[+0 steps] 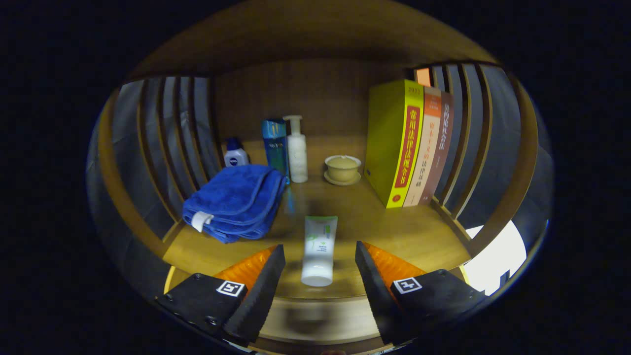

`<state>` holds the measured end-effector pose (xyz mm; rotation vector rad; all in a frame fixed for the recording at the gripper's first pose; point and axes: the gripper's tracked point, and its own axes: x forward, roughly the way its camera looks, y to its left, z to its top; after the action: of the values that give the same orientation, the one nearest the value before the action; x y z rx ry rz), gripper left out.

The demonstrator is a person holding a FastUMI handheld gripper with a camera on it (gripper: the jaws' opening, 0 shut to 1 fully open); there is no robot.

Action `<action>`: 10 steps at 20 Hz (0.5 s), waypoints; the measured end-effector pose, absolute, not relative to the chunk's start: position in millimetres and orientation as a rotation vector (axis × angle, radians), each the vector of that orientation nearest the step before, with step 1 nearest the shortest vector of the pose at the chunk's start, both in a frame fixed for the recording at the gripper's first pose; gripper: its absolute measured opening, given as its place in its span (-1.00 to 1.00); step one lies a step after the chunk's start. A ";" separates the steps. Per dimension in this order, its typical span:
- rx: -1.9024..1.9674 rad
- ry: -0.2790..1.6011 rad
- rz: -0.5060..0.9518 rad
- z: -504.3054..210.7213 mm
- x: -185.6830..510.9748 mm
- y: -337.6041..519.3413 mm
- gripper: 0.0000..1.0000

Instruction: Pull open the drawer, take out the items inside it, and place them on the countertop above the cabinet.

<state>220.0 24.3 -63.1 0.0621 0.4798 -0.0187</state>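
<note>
Gripper view, tongs (319, 268) apart, tube (319, 250) seemingly loose

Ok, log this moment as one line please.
gripper: open | white tube: lying on countertop, between fingers, not gripped | folded blue towel: left of tube

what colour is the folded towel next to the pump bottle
Blue. The folded towel shows clearly in the gripper view, left of the open gripper.

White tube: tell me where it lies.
The white tube lies on the wooden countertop between the open gripper's fingers, right of the blue towel.
</note>
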 end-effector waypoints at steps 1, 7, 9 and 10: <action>0.068 0.447 0.003 -52.1 212.1 31.5 0.89; 0.045 0.218 0.061 -17.5 144.6 49.7 0.88; 0.033 0.120 0.056 -14.2 123.4 52.0 0.87; 0.024 0.092 0.047 -17.7 111.3 52.7 0.87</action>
<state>111.3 52.7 -17.7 0.0240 0.0916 0.0474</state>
